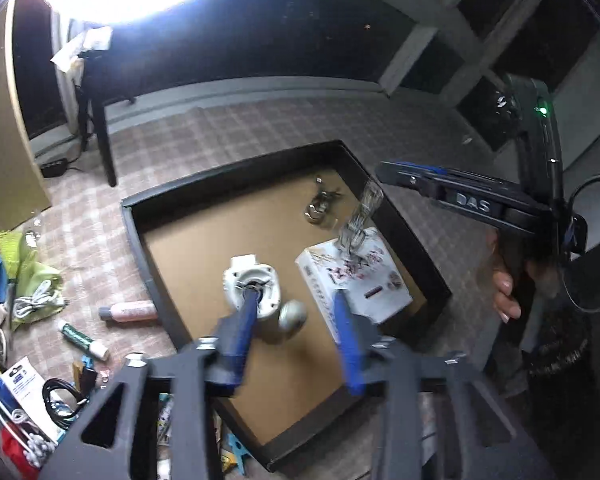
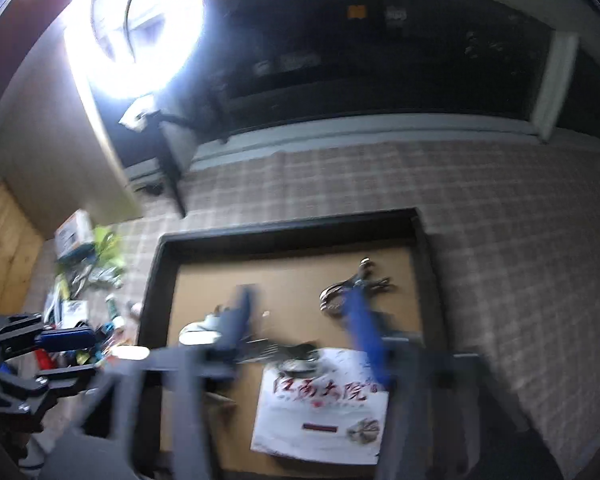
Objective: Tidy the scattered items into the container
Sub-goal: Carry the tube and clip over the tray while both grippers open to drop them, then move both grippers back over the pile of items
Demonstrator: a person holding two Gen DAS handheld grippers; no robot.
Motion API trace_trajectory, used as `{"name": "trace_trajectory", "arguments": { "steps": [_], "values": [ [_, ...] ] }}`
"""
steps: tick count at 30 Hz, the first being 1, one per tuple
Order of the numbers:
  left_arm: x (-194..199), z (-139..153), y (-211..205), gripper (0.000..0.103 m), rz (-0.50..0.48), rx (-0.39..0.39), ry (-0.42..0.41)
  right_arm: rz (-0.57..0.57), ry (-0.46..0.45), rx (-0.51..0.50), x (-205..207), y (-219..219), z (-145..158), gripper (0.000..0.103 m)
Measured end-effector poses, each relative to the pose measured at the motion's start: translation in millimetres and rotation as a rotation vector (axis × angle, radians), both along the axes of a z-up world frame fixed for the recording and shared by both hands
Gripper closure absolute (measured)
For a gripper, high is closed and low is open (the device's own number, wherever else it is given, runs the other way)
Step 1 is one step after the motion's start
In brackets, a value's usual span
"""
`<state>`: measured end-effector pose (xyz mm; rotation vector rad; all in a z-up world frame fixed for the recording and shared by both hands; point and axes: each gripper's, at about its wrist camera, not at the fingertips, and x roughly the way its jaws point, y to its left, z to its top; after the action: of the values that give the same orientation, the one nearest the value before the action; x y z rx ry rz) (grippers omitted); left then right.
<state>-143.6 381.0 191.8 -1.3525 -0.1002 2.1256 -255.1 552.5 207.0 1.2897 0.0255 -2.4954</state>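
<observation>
Left gripper (image 1: 296, 300) hovers with fingers spread wide and empty over the black tray (image 1: 172, 320), the white device (image 1: 252, 284) and white box (image 1: 352, 276) lying inside below, while farther right the right gripper (image 1: 384, 176) dangles a clear strip (image 1: 360, 216) above that box, its fingers' closure hard to tell.

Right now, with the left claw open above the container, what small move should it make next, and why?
Probably swing the left claw leftward toward the pink tube: the claw is open and empty over the container, and the tube lies just outside its wall.
</observation>
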Motion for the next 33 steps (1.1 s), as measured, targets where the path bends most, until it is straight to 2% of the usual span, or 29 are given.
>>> {"name": "trace_trajectory", "arguments": {
  "steps": [5, 12, 21, 26, 33],
  "values": [
    [-3, 6, -24, 0.062, 0.045, -0.018, 0.027, 0.016, 0.025, -0.034, 3, -2, 5, 0.040],
    [-8, 7, -79, 0.063, 0.147, -0.035, 0.031, 0.113, 0.013, -0.051, 16, -33, -2, 0.040],
    [29, -5, -148, 0.063, 0.228, -0.111, 0.027, 0.287, -0.031, -0.072, 61, -87, -12, 0.040],
    [71, -32, -175, 0.062, 0.280, -0.147, -0.016, 0.446, -0.048, -0.031, 87, -132, -22, 0.040],
    [123, -80, -175, 0.058, 0.310, -0.151, -0.132, 0.686, -0.097, 0.058, 116, -197, -47, 0.040]
  ]
}}
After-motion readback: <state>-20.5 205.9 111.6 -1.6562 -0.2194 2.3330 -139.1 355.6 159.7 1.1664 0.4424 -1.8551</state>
